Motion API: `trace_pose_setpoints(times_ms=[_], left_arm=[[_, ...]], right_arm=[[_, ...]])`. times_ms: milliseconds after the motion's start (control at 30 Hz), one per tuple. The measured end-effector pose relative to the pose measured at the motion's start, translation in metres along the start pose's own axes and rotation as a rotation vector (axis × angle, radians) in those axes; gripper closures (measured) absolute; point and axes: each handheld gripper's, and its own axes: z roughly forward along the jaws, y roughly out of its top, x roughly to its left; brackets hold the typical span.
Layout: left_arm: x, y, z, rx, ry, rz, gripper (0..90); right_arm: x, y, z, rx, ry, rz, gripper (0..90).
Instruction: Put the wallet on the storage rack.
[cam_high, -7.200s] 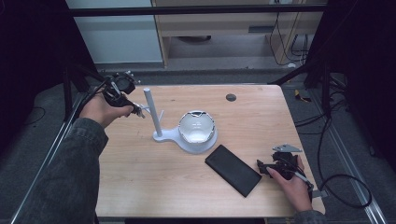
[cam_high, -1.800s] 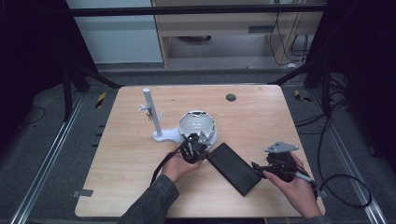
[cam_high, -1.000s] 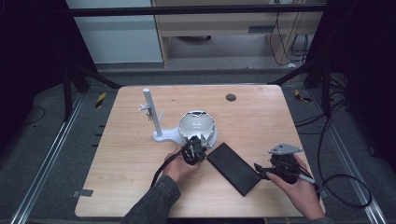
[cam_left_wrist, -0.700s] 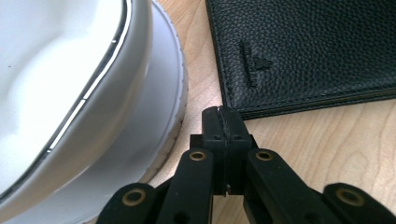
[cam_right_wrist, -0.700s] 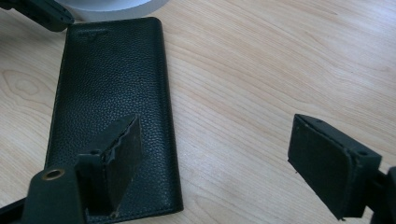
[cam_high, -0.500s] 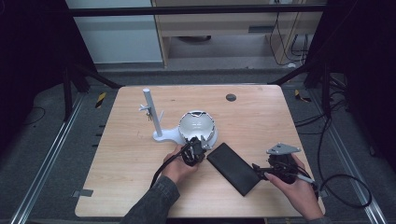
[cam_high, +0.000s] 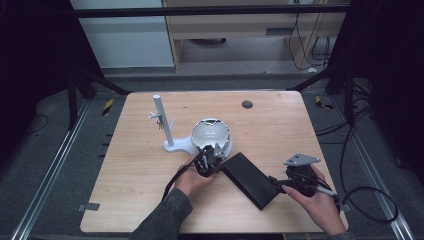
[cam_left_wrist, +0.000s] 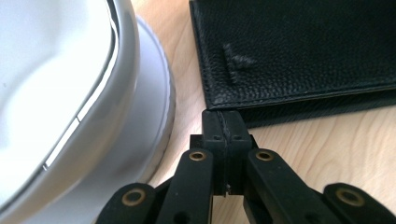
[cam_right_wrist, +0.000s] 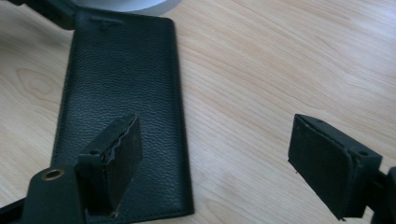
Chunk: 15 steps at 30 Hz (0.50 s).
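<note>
The right gripper (cam_high: 278, 183), jaws spread wide, sits at the near end of the black leather wallet (cam_high: 249, 179) lying flat on the wooden table (cam_high: 125, 170), while the left gripper (cam_high: 212, 159), jaws pressed together, touches the wallet's far corner beside the white domed stand (cam_high: 211, 135).

We note the surface (cam_high: 135, 190) is light wood with visible grain, matt. The black wallet (cam_left_wrist: 299, 51) shows pebbled leather texture with stitched edges. The white dome (cam_left_wrist: 51, 70) is smooth, glossy plastic. The hand-held gripper (cam_right_wrist: 229, 168) pads (cam_right_wrist: 322, 163) appear matt black, slightly rough.
</note>
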Motion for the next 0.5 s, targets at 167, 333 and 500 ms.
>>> trace_pose_setpoints(times_ms=[167, 333, 500], left_arm=[[-0.002, 0.011, 0.0, -0.053, -0.032, -0.031, 90.0], [-0.01, 0.027, 0.004, -0.083, -0.067, -0.026, 90.0], [-0.018, 0.045, 0.007, -0.092, -0.071, -0.003, 89.8]], right_arm=[[0.013, 0.012, 0.003, 0.017, 0.035, -0.027, 15.9], [0.025, 0.027, 0.008, 0.048, 0.064, -0.068, 14.3], [0.034, 0.036, 0.016, 0.104, 0.086, -0.102, 12.9]])
